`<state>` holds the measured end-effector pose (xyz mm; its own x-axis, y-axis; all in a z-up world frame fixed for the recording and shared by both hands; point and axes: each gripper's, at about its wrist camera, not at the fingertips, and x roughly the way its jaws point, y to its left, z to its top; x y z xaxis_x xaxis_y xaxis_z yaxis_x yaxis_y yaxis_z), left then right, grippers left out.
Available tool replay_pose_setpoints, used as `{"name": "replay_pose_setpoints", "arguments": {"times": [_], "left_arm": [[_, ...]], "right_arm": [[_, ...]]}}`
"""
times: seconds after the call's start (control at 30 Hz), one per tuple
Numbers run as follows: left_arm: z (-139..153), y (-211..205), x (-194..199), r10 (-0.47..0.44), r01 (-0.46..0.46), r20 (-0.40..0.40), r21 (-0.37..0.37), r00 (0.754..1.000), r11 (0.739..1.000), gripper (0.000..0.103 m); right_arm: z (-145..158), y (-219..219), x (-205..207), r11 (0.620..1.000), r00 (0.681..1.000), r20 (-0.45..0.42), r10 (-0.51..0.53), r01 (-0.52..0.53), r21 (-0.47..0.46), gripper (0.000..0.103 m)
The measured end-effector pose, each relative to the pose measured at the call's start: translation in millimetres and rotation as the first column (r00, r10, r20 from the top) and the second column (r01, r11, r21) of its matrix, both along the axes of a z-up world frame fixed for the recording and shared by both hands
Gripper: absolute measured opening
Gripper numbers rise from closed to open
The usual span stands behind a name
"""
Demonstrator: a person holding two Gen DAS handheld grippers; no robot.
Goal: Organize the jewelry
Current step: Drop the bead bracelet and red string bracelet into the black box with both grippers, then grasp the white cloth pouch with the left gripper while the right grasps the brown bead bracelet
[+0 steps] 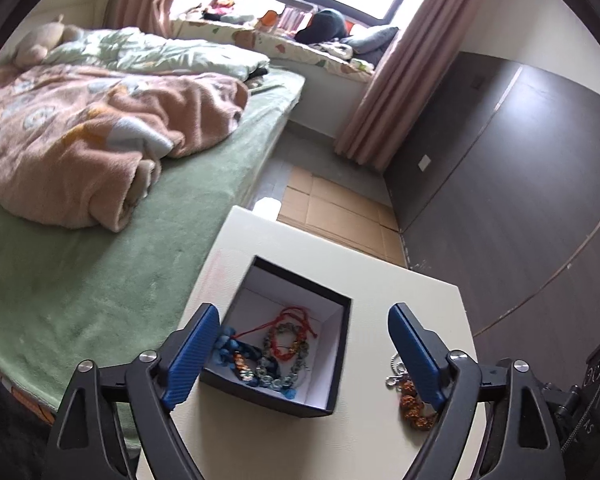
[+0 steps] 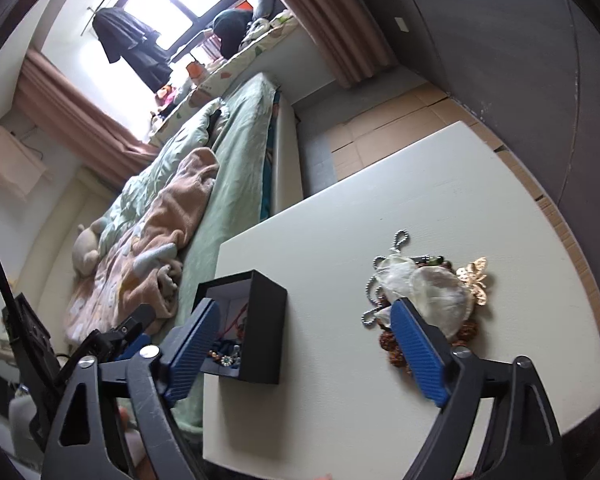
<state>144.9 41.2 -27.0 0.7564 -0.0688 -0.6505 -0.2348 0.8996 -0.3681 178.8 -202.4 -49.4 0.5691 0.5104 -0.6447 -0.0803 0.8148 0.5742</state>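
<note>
A black box with a white inside stands open on the white table. In it lie a red cord bracelet, a blue braided bracelet and a pale bead bracelet. My left gripper is open and empty just above the box. Right of the box lies a pile: a silver bead chain, a clear pouch, a gold butterfly brooch and brown beads. My right gripper is open and empty, between the box and the pile.
A bed with a green sheet and a pink blanket runs along the table's left side. Flattened cardboard lies on the floor beyond the table. A dark wardrobe stands to the right.
</note>
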Motion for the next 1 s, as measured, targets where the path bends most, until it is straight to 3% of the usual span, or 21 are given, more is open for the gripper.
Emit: {"name": "replay_pose_setpoints", "arguments": {"times": [0.13,0.53,0.63,0.77,1.0], "left_arm": [[7,-25,4,-0.07,0.069,0.007,0.057,0.998,0.996,0.089],[7,-82,30,-0.25,0.256,-0.067,0.102,0.966,0.961,0.089],[2,-97,44,-0.309,0.32,-0.104,0.119,0.945,0.94,0.089],[-14,-117,65,-0.37,0.388,-0.176,0.082,0.912,0.918,0.076],[-48,-156,87,-0.495,0.51,-0.236,0.005,0.836,0.86,0.075]], "right_arm": [[-1,-14,-3,1.0,1.0,-0.022,-0.009,0.009,0.008,0.096],[-1,-71,-11,0.996,0.995,-0.039,-0.088,0.087,-0.022,0.096],[-6,-83,-8,0.995,0.994,-0.058,-0.095,0.093,-0.037,0.096],[-16,-97,-6,0.995,0.991,-0.096,-0.096,0.096,-0.006,0.096],[-27,-113,0,0.989,0.976,-0.157,-0.15,0.147,-0.03,0.095]]}}
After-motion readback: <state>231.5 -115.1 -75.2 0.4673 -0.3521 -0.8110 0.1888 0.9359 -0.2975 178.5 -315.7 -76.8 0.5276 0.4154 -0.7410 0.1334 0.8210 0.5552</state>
